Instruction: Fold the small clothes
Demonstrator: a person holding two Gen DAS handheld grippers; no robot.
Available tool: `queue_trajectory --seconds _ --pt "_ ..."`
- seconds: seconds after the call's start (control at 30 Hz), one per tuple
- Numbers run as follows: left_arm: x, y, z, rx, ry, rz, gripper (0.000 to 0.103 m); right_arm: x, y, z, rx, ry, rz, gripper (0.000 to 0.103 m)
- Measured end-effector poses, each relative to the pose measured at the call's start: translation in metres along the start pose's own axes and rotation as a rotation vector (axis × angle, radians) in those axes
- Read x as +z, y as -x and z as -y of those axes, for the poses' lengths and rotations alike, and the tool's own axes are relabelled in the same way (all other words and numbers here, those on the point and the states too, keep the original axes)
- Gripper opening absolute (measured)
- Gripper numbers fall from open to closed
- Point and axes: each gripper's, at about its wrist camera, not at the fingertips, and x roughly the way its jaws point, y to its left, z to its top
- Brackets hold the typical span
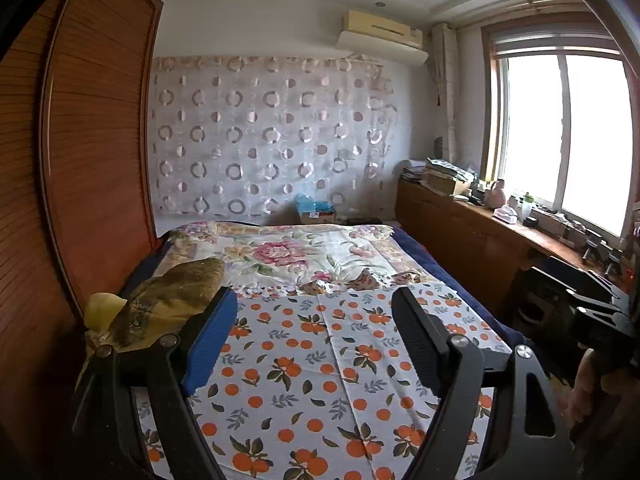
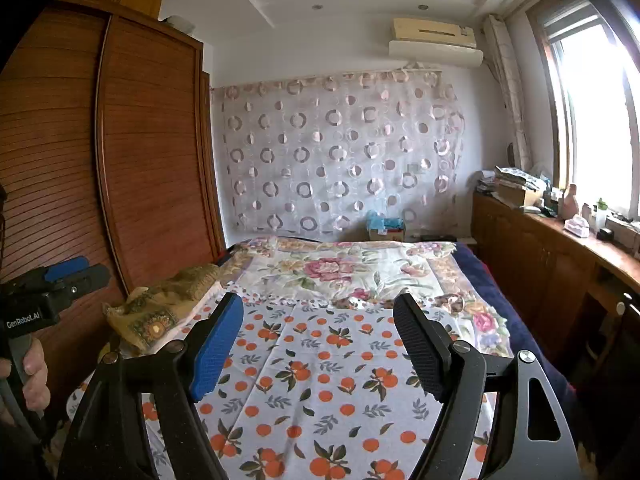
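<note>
Left wrist view: left tongs [image 1: 314, 312] hanging wide over the bed [image 1: 460, 280], gripping nothing. Olive-yellow garment [image 1: 168, 300] lying crumpled at the bed's left edge beside the wardrobe [image 1: 92, 152]. Right tongs [image 2: 318, 318] also gaping wide, empty.

A bed [image 1: 460, 280] stands between a slatted wooden wardrobe [image 1: 92, 140] and a low wooden cabinet [image 1: 460, 224] under a bright window [image 1: 560, 128], with a ring-patterned curtain [image 1: 264, 136] and air conditioner [image 1: 380, 34] on the white far wall.
</note>
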Motion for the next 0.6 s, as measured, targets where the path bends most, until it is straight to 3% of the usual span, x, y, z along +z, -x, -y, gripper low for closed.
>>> queue_trajectory --seconds 0.6 --pt "-0.006 -0.001 -0.002 0.016 -0.014 -0.004 0.08 0.004 0.001 0.012 0.002 0.002 -0.002 0.079"
